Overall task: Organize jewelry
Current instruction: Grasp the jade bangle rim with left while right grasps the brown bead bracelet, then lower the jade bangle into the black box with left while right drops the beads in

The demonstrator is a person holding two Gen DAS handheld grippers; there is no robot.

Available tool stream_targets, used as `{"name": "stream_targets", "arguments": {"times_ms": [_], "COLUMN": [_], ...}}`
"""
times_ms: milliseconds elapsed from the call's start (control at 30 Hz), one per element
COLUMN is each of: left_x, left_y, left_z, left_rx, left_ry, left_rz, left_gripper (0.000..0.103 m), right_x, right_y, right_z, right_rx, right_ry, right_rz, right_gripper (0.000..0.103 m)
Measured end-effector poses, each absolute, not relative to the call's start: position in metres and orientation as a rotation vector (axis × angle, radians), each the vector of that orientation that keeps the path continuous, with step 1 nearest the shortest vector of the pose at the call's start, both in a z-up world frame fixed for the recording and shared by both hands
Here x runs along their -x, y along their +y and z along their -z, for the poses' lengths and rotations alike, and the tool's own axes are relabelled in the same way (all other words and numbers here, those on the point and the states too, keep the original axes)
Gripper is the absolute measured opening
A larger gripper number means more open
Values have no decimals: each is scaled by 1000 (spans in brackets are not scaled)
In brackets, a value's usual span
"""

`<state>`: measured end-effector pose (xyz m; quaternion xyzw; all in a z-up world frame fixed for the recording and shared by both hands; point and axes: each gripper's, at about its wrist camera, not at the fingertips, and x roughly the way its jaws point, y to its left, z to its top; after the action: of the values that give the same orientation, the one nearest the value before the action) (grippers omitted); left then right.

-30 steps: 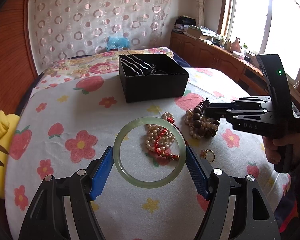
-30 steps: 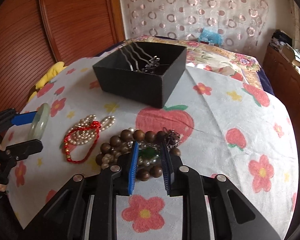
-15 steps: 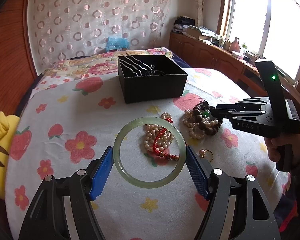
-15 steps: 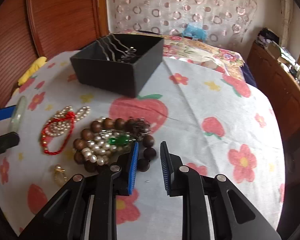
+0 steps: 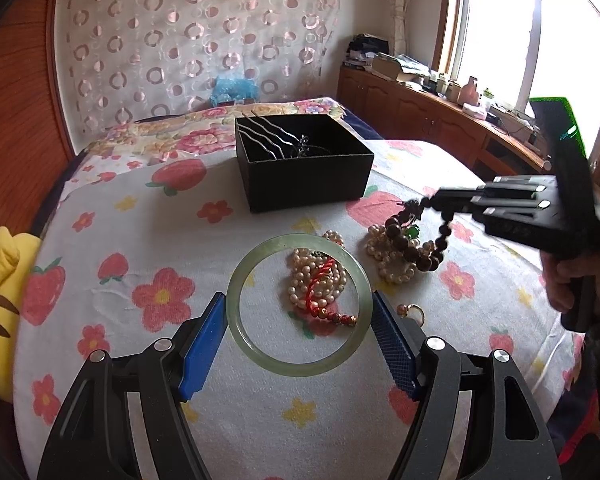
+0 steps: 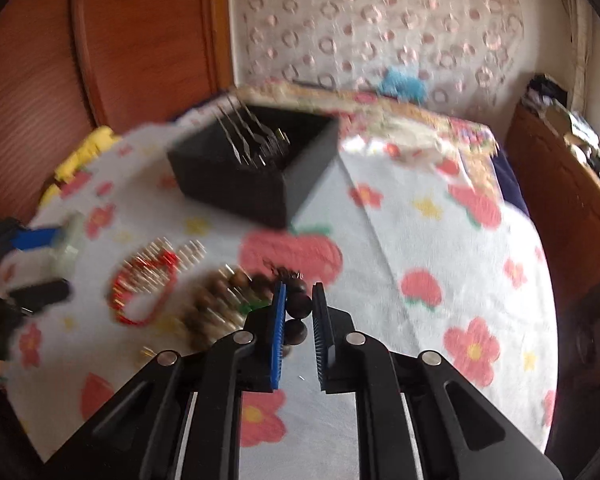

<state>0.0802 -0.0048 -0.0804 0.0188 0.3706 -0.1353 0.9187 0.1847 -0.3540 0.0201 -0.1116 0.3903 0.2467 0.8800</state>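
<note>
My left gripper (image 5: 298, 312) is shut on a pale green jade bangle (image 5: 236, 292) and holds it flat above the flowered cloth. My right gripper (image 6: 299, 306) is shut on a dark wooden bead bracelet (image 6: 298, 308) and lifts one end of it; in the left wrist view the bracelet (image 5: 414, 246) hangs from the right gripper (image 5: 440, 200) over a pearl strand (image 5: 392, 268). A black open box (image 5: 304, 178) with silver hairpins (image 5: 260, 136) stands behind. A pearl and red cord bracelet (image 5: 320, 286) lies under the bangle.
A small gold ring (image 5: 414, 312) lies on the cloth by my left gripper's right finger. A yellow plush toy (image 5: 0, 292) sits at the left edge. A wooden cabinet (image 5: 440, 116) runs along the right below the window.
My right gripper has closed on the wooden bead bracelet and lifted it up off the cloth toward the box. My left gripper still holds the bangle in place.
</note>
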Motion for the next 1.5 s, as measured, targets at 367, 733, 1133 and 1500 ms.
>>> {"name": "stream_targets", "arguments": {"times_ms": [367, 733, 1133, 1500], "left_x": [-95, -103, -102, -102], "left_y": [-7, -4, -1, 0], "left_z": [60, 55, 60, 58], "left_rx": [-57, -44, -33, -41], "left_ry": [718, 706, 713, 704], "left_rz": [276, 274, 268, 270], "left_gripper": [69, 69, 69, 69], "right_x": [-184, -184, -190, -186], "right_y": [-340, -339, -333, -333], "right_z": [-79, -98, -68, -93], "right_rx": [238, 178, 308, 285], "right_ry": [689, 675, 718, 660], "right_rz": [-566, -647, -487, -526], "right_gripper": [14, 14, 14, 14]}}
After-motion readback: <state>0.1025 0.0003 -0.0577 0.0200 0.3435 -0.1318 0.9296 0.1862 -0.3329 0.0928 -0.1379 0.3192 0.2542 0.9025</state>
